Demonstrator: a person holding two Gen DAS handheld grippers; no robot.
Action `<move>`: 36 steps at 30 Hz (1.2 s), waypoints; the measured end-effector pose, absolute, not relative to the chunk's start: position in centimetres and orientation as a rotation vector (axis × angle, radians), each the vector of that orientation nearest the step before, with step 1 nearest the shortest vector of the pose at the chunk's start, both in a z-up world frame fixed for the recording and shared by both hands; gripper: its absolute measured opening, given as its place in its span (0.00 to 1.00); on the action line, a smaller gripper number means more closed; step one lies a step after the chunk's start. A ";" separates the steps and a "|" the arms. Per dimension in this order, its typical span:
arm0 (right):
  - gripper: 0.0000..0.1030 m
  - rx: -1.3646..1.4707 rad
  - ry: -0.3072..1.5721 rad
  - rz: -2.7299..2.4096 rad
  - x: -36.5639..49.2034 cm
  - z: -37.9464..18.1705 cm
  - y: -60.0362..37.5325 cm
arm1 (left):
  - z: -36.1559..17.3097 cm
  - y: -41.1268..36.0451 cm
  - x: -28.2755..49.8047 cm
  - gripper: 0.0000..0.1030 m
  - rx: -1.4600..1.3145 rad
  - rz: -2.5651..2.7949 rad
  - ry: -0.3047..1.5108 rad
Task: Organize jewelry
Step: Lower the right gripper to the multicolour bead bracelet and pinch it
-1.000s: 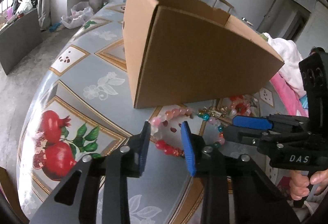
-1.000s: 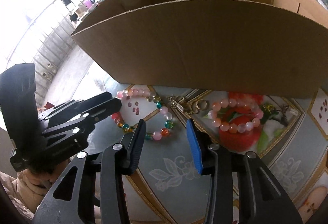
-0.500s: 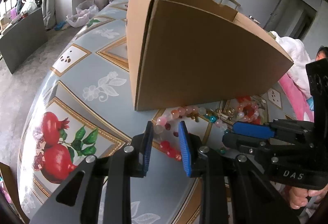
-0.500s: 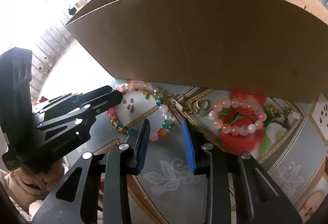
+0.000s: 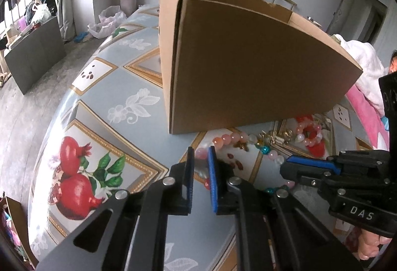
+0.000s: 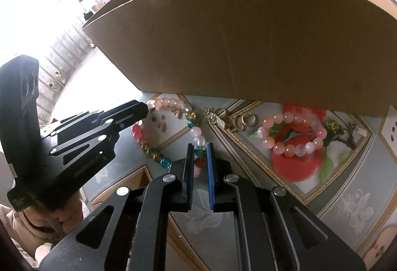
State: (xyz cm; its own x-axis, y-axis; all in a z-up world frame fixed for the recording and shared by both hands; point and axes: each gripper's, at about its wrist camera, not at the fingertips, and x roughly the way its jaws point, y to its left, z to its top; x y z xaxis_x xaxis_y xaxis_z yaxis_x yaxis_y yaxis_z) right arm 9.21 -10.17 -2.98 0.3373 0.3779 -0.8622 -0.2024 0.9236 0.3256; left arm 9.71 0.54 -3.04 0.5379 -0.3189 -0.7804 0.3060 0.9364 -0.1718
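Observation:
A multicoloured bead bracelet [image 6: 192, 119] lies on the tablecloth in front of a brown cardboard box [image 6: 248, 35]; it also shows in the left wrist view [image 5: 232, 138]. My left gripper [image 5: 199, 154] has closed on the pink beads at the bracelet's left side. My right gripper [image 6: 200, 150] has closed on the teal and red beads at its right side. A pink bead bracelet [image 6: 292, 133] and small gold rings and charms [image 6: 230, 119] lie to the right.
The box [image 5: 248, 67] stands just behind the jewelry and blocks the far side. The patterned tablecloth [image 5: 119, 107] drops off at the left edge. A person's hand [image 6: 59, 216] holds the left gripper's handle.
Both grippers have moved forward onto the multicoloured bracelet and their jaws have narrowed from wide open to closed on its beads.

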 end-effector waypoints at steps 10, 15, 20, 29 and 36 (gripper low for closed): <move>0.08 0.187 1.142 0.396 8.2 -3.3 -10.3 | -2.7 -0.1 7.6 0.10 0.034 -0.345 1.001; 0.08 0.187 1.135 0.423 7.8 -3.5 -10.5 | -2.7 -0.1 7.5 0.10 0.017 -0.337 1.027; 0.08 0.197 1.132 0.429 7.6 -3.1 -12.5 | -2.6 -0.2 7.7 0.13 -0.004 -0.343 1.057; 0.08 0.199 1.129 0.428 7.4 -2.3 -13.0 | -2.5 -1.2 8.1 0.18 0.048 -0.316 1.059; 0.08 0.187 1.128 0.420 7.5 -2.2 -12.9 | -2.7 -1.4 8.0 0.18 0.089 -0.293 1.036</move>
